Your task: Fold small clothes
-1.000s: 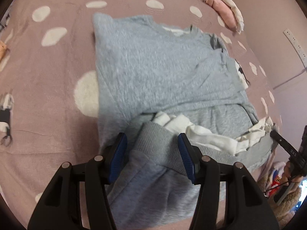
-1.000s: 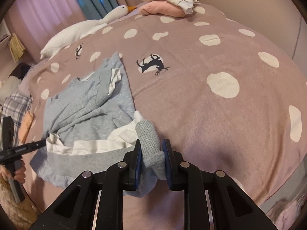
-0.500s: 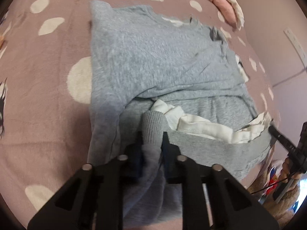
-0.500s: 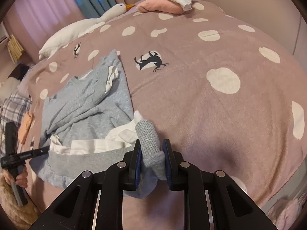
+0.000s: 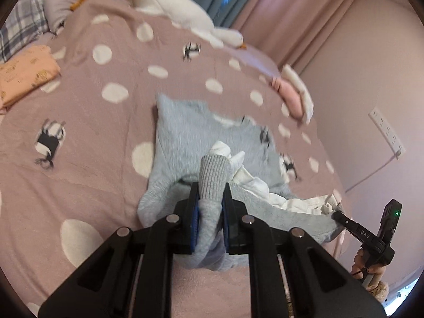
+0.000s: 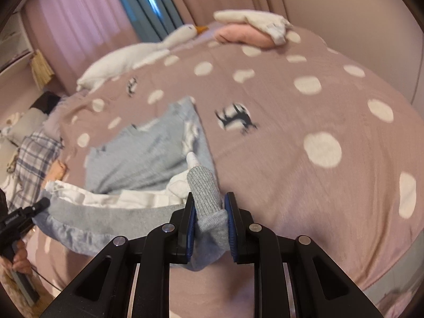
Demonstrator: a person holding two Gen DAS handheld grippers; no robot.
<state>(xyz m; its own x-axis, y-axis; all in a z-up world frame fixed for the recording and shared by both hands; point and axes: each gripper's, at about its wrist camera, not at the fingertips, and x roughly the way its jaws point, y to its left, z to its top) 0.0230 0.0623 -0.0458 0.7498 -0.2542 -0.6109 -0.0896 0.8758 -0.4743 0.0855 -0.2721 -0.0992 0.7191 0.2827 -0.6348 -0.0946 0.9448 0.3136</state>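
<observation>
- Left hand-held gripper (image 5: 210, 221): jaws clamped on the ribbed hem corner of the grey sweatshirt (image 5: 201, 132).
- Right hand-held gripper (image 6: 209, 222): jaws clamped on the opposite hem corner.
- Hem (image 6: 111, 214): raised and stretched between both grips, white lining exposed.
- Sweatshirt body: flat on the bed (image 5: 87, 122); sleeves appear folded inward.
- Orientation: long axis runs hem to collar, collar pointing away toward the goose plush (image 5: 185, 13).
- Remaining, by judgement: carry the hem over to the collar, flatten.

Sweatshirt (image 5: 185, 132) motion-blurred; hem hidden between claw pads.
</observation>
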